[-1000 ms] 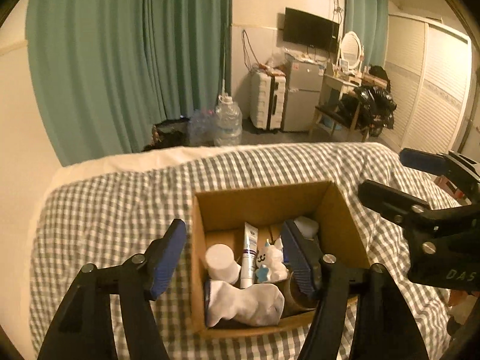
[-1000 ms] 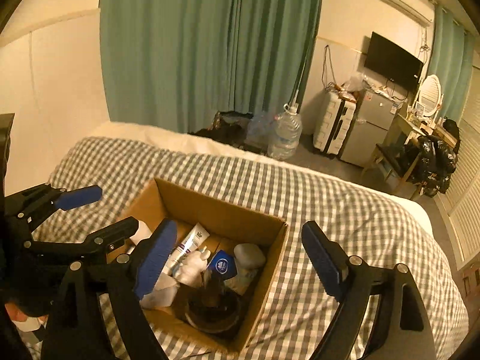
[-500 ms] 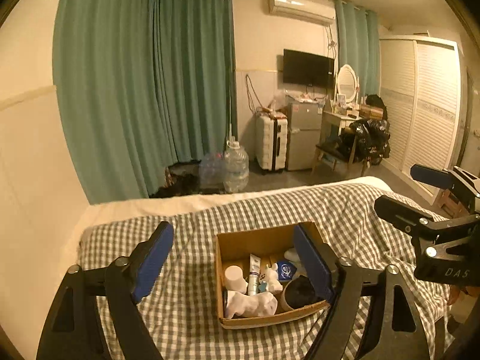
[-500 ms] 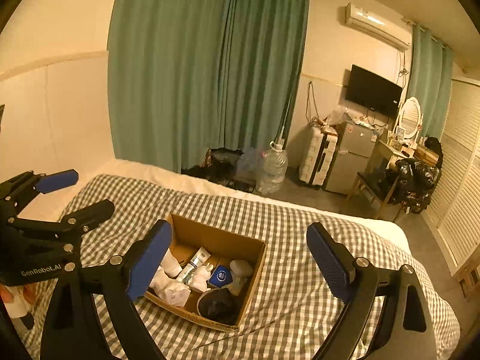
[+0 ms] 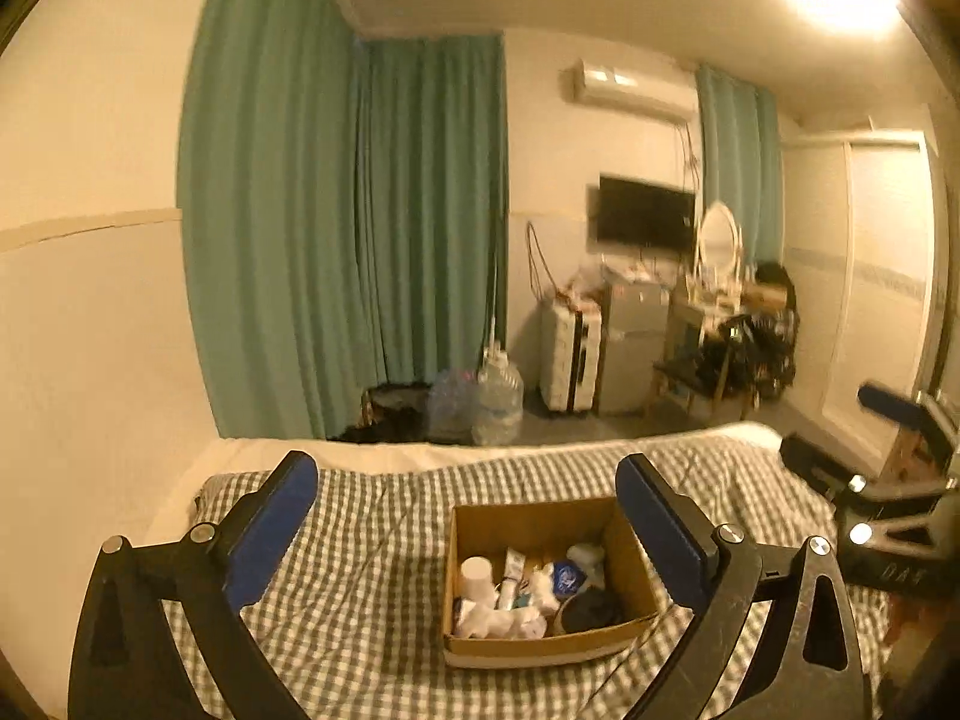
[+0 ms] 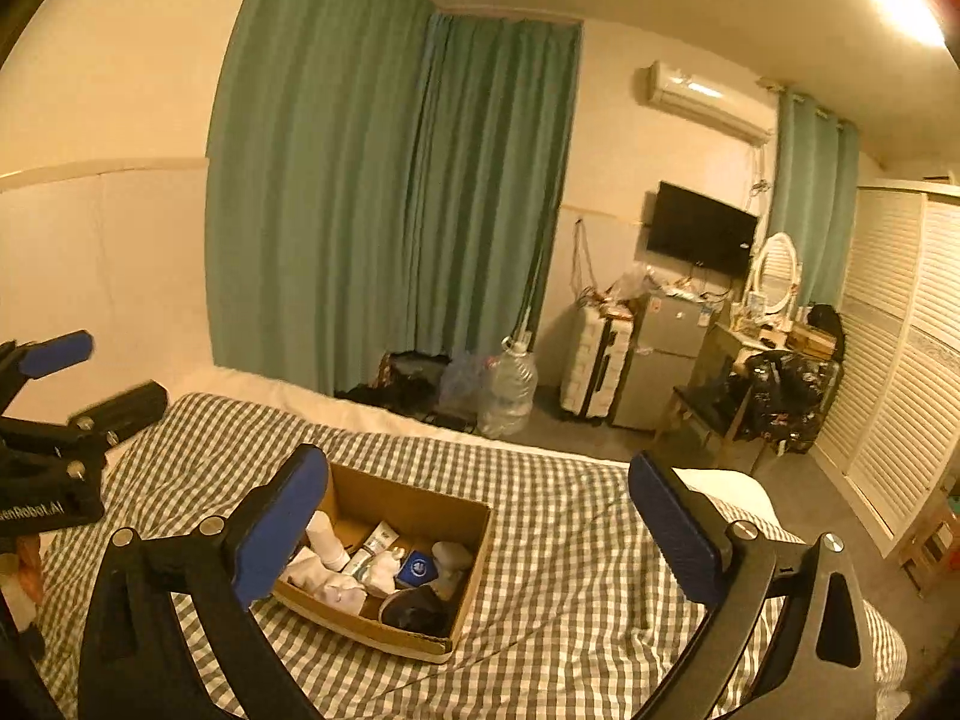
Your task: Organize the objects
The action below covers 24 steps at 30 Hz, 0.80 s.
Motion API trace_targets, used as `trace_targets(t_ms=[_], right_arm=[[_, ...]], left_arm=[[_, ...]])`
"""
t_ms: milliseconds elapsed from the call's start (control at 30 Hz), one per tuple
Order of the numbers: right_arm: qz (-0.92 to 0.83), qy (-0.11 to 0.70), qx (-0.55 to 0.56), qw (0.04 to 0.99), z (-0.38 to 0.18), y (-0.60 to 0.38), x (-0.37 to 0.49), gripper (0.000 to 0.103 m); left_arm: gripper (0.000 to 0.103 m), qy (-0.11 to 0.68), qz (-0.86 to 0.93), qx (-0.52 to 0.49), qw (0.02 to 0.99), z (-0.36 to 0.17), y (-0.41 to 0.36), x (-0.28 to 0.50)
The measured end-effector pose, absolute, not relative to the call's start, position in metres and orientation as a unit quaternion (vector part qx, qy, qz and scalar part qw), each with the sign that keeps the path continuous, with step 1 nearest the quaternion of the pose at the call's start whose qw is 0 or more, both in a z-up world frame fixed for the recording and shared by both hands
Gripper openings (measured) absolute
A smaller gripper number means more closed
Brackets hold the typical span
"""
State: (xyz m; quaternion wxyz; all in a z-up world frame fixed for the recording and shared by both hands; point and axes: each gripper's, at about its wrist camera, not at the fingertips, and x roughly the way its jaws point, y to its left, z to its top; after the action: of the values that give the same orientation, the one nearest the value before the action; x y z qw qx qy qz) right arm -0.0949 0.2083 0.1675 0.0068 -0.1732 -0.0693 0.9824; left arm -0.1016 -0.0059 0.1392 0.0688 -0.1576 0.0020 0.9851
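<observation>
Bedroom, checked bed (image 5: 372, 570): we've pulled both claws up and back from the cardboard box (image 5: 543, 648). Left claw (image 5: 468, 519) and right claw (image 6: 480, 510) opening wide, empty. Box looks packed, probably sorted; contents blurry.

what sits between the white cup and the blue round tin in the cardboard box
In the left wrist view, a white tube lies between the white cup and the blue round tin inside the brown cardboard box.
</observation>
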Motion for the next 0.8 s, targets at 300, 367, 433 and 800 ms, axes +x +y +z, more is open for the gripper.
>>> trace_targets(t_ms=[300,367,433,800], right_arm=[[0.987,0.001,-0.161,-0.029,0.120,0.223,-0.055,0.102],[0.986,0.009,-0.164,-0.025,0.105,0.227,-0.053,0.102],[0.985,0.012,-0.170,-0.030,0.090,0.229,-0.054,0.102],[0.986,-0.044,-0.163,-0.010,0.025,0.207,-0.048,0.102]], left_arm=[[0.103,0.021,0.988,-0.129,0.078,0.095,0.003,-0.057],[0.103,0.035,0.990,-0.125,0.061,0.081,0.004,-0.050],[0.103,0.034,0.992,-0.111,0.041,0.067,0.003,-0.043],[0.103,0.064,0.987,-0.140,0.048,0.002,0.013,-0.043]])
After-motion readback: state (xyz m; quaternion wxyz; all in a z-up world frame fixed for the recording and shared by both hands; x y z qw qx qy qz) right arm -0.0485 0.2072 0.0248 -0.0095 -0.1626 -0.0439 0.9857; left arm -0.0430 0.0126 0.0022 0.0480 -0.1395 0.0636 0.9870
